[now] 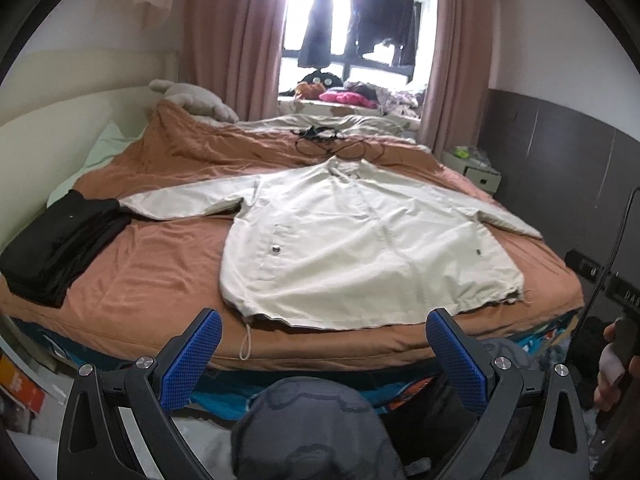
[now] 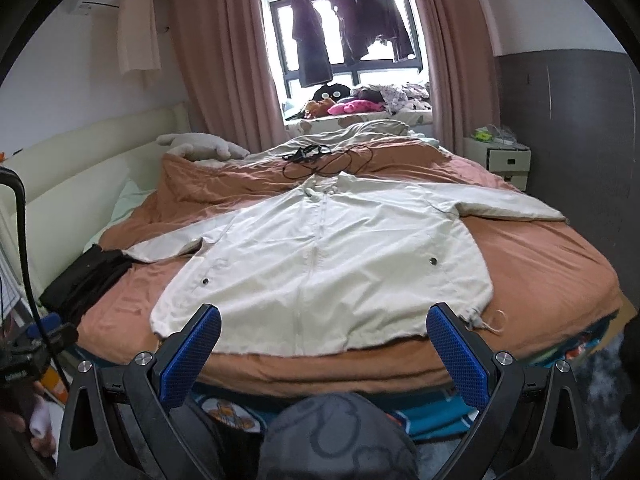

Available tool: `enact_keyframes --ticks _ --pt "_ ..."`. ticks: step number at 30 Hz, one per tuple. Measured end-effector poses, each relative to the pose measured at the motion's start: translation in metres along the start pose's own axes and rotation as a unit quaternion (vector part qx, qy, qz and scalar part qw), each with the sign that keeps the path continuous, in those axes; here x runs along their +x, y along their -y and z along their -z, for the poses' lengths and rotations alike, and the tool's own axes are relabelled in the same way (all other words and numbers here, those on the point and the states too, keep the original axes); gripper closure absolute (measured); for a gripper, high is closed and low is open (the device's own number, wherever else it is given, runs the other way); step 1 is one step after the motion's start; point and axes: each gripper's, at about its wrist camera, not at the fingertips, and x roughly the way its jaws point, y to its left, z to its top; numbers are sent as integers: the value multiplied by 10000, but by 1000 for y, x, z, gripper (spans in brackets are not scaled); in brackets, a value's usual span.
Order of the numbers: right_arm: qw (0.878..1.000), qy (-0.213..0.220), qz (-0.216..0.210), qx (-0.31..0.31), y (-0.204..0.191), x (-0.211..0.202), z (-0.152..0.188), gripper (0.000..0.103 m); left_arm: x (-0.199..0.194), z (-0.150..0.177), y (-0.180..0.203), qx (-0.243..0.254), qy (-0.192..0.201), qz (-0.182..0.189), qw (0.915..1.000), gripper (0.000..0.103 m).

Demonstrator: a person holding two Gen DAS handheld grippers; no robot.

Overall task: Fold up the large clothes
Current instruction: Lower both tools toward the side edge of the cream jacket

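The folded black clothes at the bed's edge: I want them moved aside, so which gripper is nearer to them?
Left. The left gripper hangs open off the bed's near edge with the black clothes closer on its left; the right gripper sits farther along, the jacket ahead.

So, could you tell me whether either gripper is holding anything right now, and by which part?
Nothing is held. The left gripper and right gripper are both open, short of the cream jacket lying flat on the bed.
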Motion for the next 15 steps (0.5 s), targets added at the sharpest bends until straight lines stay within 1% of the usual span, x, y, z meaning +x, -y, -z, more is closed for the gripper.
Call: enact_keyframes --ticks 2,7,15 --pt "9999 -57 -122 0 -4 14 -6 0 10 -4 -5 6 -50 -41 10000 1" --pt "9996 -168 -174 -109 -14 48 -19 0 38 -16 -17 -55 -144 -151 9998 1" --pt "9974 -529 -415 -243 -38 122 -40 0 91 -38 -38 -107 -400 -323 9986 1"
